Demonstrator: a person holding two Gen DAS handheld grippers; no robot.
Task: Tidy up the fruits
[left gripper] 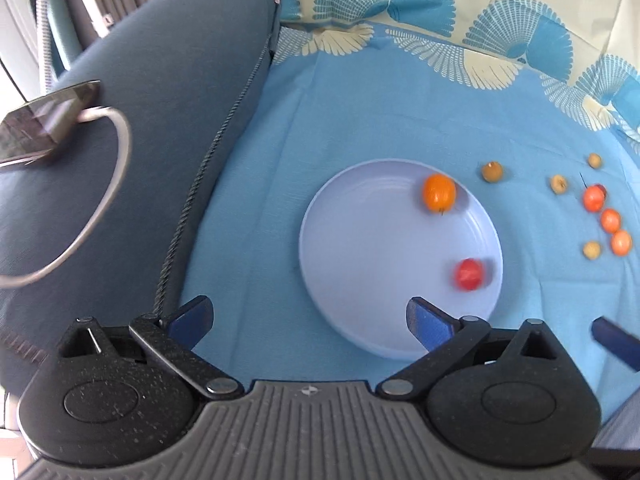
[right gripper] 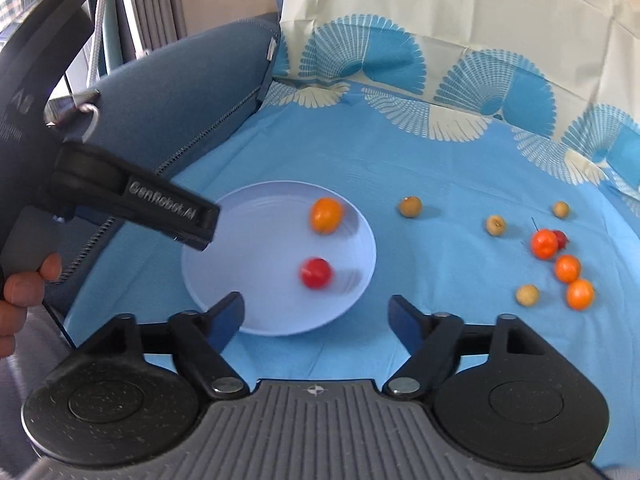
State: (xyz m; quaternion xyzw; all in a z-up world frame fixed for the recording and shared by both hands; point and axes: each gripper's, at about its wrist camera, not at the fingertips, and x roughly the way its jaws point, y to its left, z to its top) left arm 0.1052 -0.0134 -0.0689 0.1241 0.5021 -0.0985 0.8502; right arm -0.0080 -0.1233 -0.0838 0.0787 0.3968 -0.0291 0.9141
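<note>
Your pale blue plate (right gripper: pixel 224 280) lies on the blue cloth (right gripper: pixel 400 160) and carries two fruits: an orange one (right gripper: pixel 326 215) near its far rim and a red one (right gripper: pixel 315 273) toward its right side, both blurred. To the right of the plate, loose on the cloth, lie four tan fruits (right gripper: pixel 410 206) and a cluster of orange ones (right gripper: pixel 567 268). Your left tool (left gripper: pixel 308 320) and your right tool (right gripper: pixel 316 316) both have their fingers spread apart, holding nothing. A dark cushion (right gripper: pixel 180 92) borders the cloth on the left.
</note>
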